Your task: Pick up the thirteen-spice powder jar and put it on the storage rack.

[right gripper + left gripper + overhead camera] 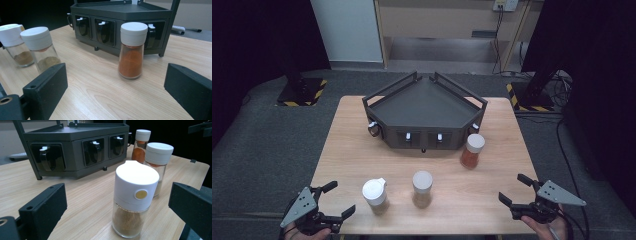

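Three spice jars stand on the wooden table (347,150). A jar with a white flip-spout cap and tan powder (375,196) (133,200) (15,47) stands front left. A round-capped jar of pale powder (422,188) (158,162) (41,48) is beside it. A jar of orange powder (472,150) (141,146) (132,51) stands near the rack. The dark grey corner rack (424,112) (75,147) (117,18) sits at the table's back. My left gripper (339,199) (117,205) is open, the spout jar just ahead of its jaws. My right gripper (514,189) (116,85) is open and empty, facing the orange jar.
The rack's front face carries several small hooks with white tips (408,136). Black stands with yellow-striped bases (302,92) flank the table on the grey floor. A wooden cabinet (437,25) stands behind.
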A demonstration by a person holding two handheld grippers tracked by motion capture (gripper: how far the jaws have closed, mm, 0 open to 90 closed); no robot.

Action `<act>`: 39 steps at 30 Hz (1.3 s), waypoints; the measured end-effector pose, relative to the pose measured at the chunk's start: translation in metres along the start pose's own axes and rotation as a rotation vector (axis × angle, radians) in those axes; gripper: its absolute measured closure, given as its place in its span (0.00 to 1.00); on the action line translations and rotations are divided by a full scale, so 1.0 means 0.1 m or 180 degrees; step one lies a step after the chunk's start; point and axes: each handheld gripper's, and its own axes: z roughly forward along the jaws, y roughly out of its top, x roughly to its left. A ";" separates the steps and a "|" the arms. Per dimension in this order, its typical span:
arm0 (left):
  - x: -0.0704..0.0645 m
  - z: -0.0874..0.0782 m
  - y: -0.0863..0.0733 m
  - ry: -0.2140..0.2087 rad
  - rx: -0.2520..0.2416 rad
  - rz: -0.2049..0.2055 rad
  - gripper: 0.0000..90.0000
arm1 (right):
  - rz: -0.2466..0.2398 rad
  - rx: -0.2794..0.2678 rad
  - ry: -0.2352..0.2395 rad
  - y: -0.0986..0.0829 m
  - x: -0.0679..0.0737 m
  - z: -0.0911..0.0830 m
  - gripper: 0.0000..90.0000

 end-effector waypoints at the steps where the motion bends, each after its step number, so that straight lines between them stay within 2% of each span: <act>1: 0.00 0.00 0.00 -0.0004 -0.0005 0.0000 0.00 | 0.0005 0.0000 0.0011 0.00 -0.01 0.00 0.06; 10: 0.02 0.00 -0.02 -0.0055 -0.0021 0.0016 0.00 | -0.0072 0.0042 0.0081 0.02 0.01 0.01 0.06; 14: 0.02 -0.01 -0.02 -0.0052 -0.0042 -0.0003 0.00 | -0.0142 0.0064 0.0032 0.03 0.05 0.01 0.06; 21: 0.02 -0.01 -0.01 -0.0048 -0.0016 -0.0007 0.00 | -0.0080 0.0067 -0.0005 0.03 0.04 -0.02 0.06; 39: 0.02 -0.02 -0.01 -0.0032 -0.0060 -0.0036 0.00 | -0.0053 0.0089 -0.0006 0.02 0.04 -0.03 0.06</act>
